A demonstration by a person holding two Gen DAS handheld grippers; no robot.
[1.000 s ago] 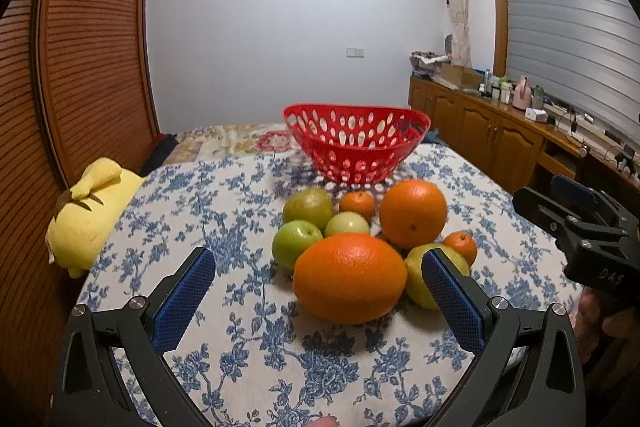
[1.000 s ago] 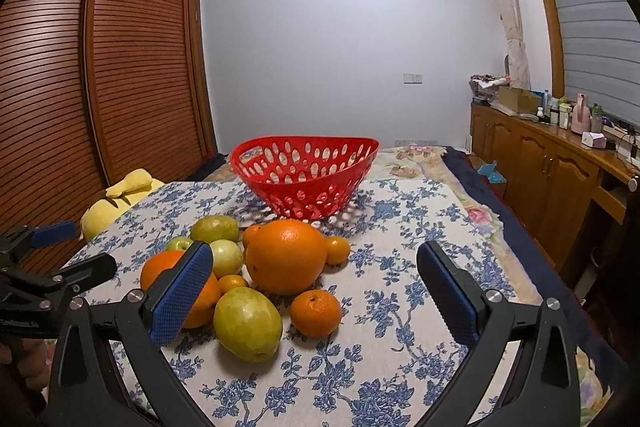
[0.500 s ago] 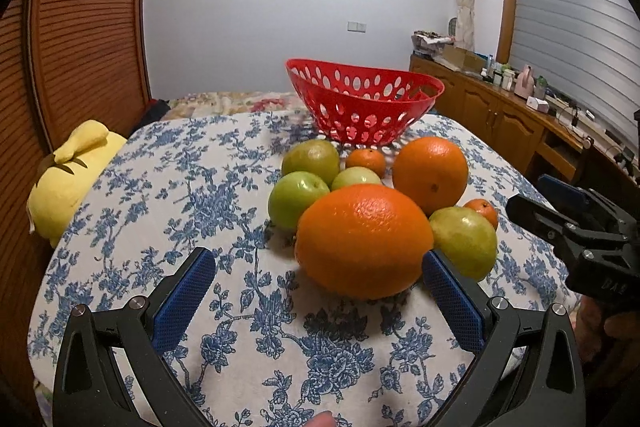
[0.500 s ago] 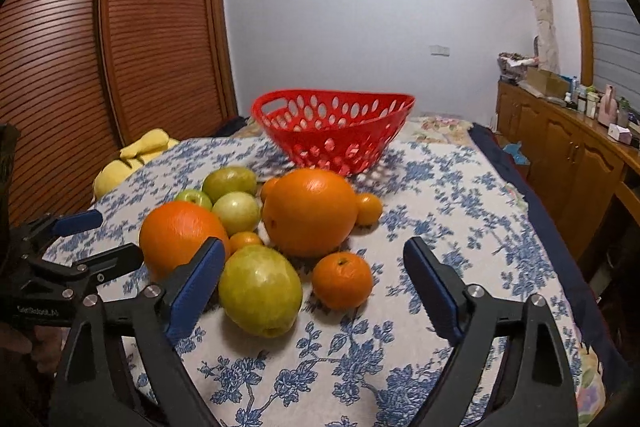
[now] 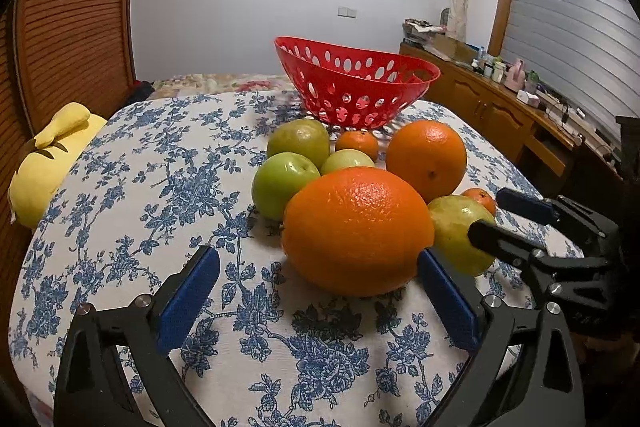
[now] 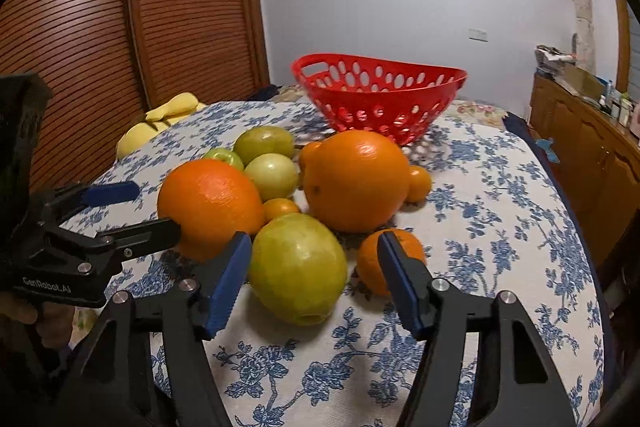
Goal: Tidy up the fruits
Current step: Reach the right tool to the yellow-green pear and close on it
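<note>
The fruit lies packed in one cluster on the table point(image 5: 132, 163), which is covered in a white cloth with a blue flower print, and that crowding is the main risk. If the left hand-held gripper point(image 5: 318, 291) closes on the large, slightly oval orange point(image 5: 357, 230), its right finger has to slide into the narrow gap beside the big yellow-green pear-like fruit point(image 6: 297, 267); a nudge there could, I judge, send that fruit rolling toward the table edge. The same holds for the right hand-held gripper point(image 6: 314, 281): its right pad sits just beside the small round mandarin point(image 6: 372, 263), which could be pushed away as the jaws shut. Both round, smooth-skinned targets may also squirt out of a grip placed off-centre, and the two tools work so near each other that they could collide.

The left hand-held gripper is spread wide, holding nothing, with the large orange between and just ahead of its blue pads, shifted toward the right pad. The right hand-held gripper is likewise spread, with the yellow-green fruit between its pads, nearer the left one. The red perforated plastic basket point(image 5: 424, 77) stands behind the cluster, well apart from both tools, and appears to hold no fruit yet.
</note>
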